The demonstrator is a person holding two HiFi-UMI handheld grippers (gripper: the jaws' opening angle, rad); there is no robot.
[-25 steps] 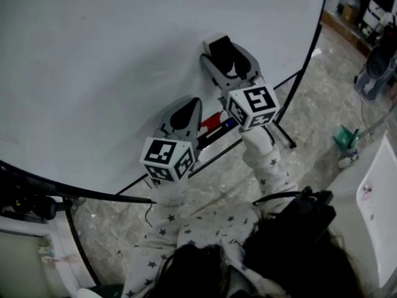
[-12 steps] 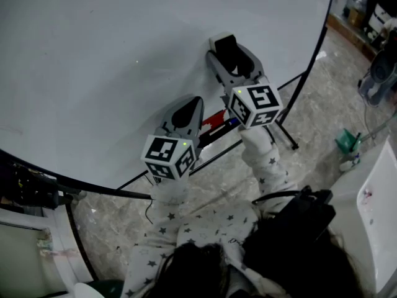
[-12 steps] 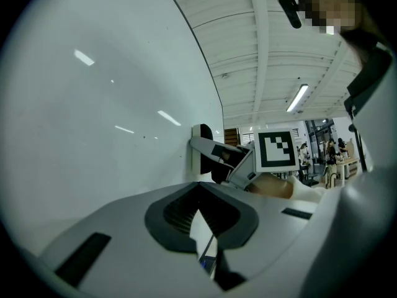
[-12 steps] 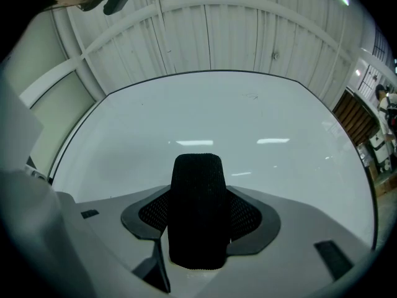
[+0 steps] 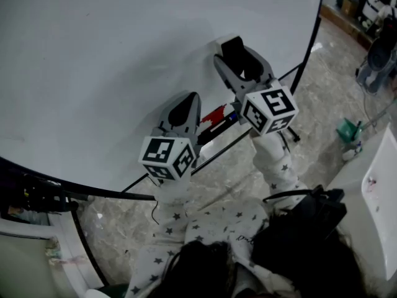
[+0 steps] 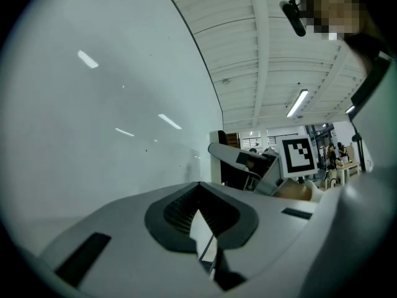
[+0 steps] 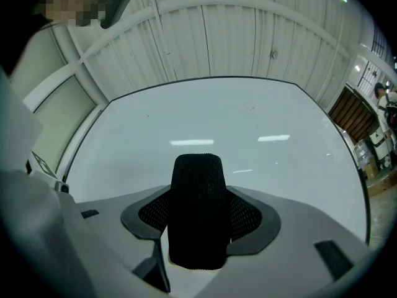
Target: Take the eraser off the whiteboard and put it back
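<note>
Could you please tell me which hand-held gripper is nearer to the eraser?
Right. The right hand-held gripper holds the eraser in its jaws; the left hand-held gripper is off to its side, shut and apart from it.

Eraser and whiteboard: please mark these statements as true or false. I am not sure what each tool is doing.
1. The right tool grips the black eraser between its jaws. True.
2. The left tool holds a marker. False: its jaws are together and nothing is between them.
3. The whiteboard is full of writing. False: its surface is almost blank, showing only reflections of the ceiling lights.
4. Markers, one with red on it, lie at the lower edge of the board, between the two tools in the head view. True.
</note>
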